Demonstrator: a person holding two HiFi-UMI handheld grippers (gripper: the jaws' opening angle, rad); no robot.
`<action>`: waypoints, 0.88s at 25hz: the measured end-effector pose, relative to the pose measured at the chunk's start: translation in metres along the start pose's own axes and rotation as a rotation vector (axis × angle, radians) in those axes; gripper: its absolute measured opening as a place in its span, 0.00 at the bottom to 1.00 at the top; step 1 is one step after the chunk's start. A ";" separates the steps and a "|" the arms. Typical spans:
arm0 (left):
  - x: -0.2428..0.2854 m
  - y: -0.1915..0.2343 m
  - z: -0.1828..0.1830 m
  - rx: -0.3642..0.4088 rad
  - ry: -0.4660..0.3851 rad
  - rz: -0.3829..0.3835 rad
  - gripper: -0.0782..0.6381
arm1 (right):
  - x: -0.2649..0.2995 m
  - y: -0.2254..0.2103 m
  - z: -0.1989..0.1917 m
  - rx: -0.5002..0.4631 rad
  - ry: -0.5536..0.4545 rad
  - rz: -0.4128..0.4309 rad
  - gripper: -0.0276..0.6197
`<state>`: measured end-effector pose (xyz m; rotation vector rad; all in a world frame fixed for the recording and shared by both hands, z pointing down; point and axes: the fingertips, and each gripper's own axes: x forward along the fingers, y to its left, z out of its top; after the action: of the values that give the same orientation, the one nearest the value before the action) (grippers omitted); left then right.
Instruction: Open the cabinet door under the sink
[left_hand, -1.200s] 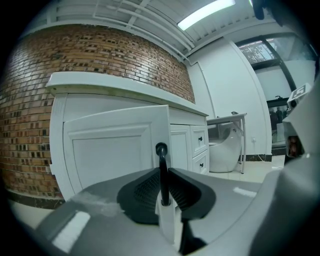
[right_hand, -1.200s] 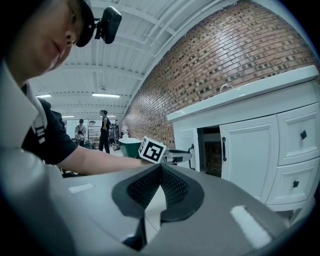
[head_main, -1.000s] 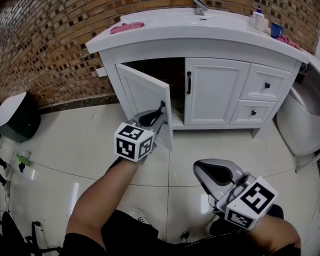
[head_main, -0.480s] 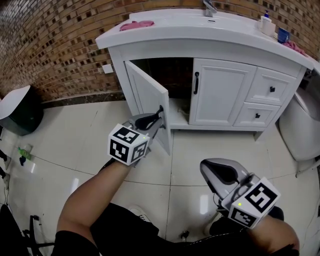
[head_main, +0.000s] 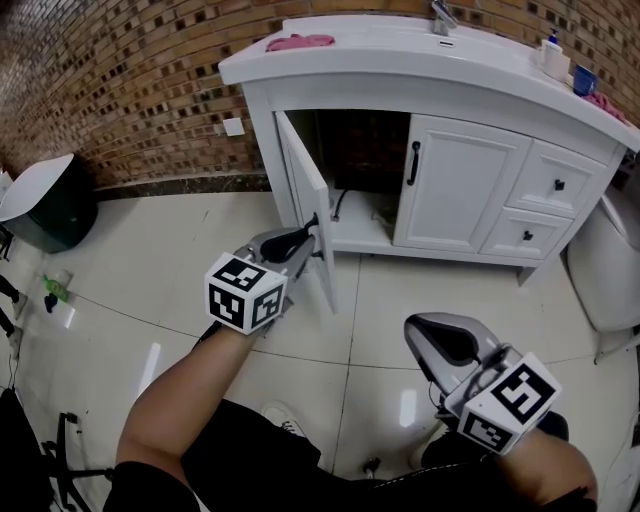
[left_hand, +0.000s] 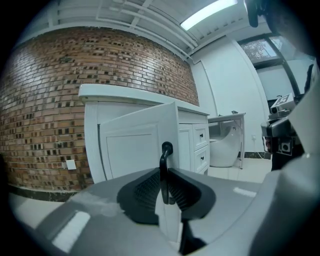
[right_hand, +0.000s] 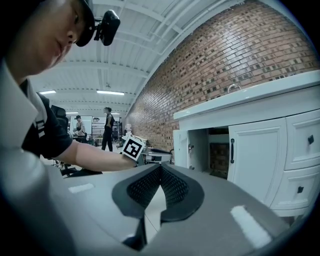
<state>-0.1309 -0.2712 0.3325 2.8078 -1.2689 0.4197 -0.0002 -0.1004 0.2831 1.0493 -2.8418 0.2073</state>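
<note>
Left gripper view: the left gripper (left_hand: 166, 192) has its jaws clamped on a slim black bar handle (left_hand: 163, 162), which stands upright between the dark ribbed pads (left_hand: 142, 192). The handle is mounted at the free edge of the white panelled cabinet door (left_hand: 132, 150).

Head view: that door stands swung well out from the white vanity cabinet (head_main: 400, 100), edge-on toward the camera. The left compartment is exposed and dark inside. The neighbouring white door (head_main: 455, 185) sits flush shut, and the two small drawers (head_main: 553, 185) to its right are also shut.

Right gripper view: the right gripper (right_hand: 160, 170) has its jaws together, tip to tip, with nothing between them. In the head view it is held low over the pale glossy tiled floor (head_main: 150, 270), well apart from the cabinet.

A pink cloth (head_main: 300, 42) lies on the white countertop (head_main: 400, 55) near the left end. A brown brick wall (head_main: 120, 80) runs behind. A black bin with a white lid (head_main: 45, 205) stands at far left.
</note>
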 end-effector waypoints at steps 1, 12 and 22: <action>-0.005 0.003 -0.002 -0.003 0.001 0.007 0.17 | 0.001 0.001 0.000 -0.001 0.001 0.001 0.05; -0.061 0.055 -0.018 -0.088 -0.043 0.148 0.16 | 0.019 0.019 -0.001 -0.014 0.021 0.040 0.05; -0.090 0.099 -0.031 -0.132 -0.071 0.243 0.14 | 0.023 0.025 -0.004 -0.015 0.031 0.041 0.05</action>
<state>-0.2685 -0.2671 0.3307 2.5907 -1.5971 0.2343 -0.0335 -0.0959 0.2884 0.9766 -2.8350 0.2037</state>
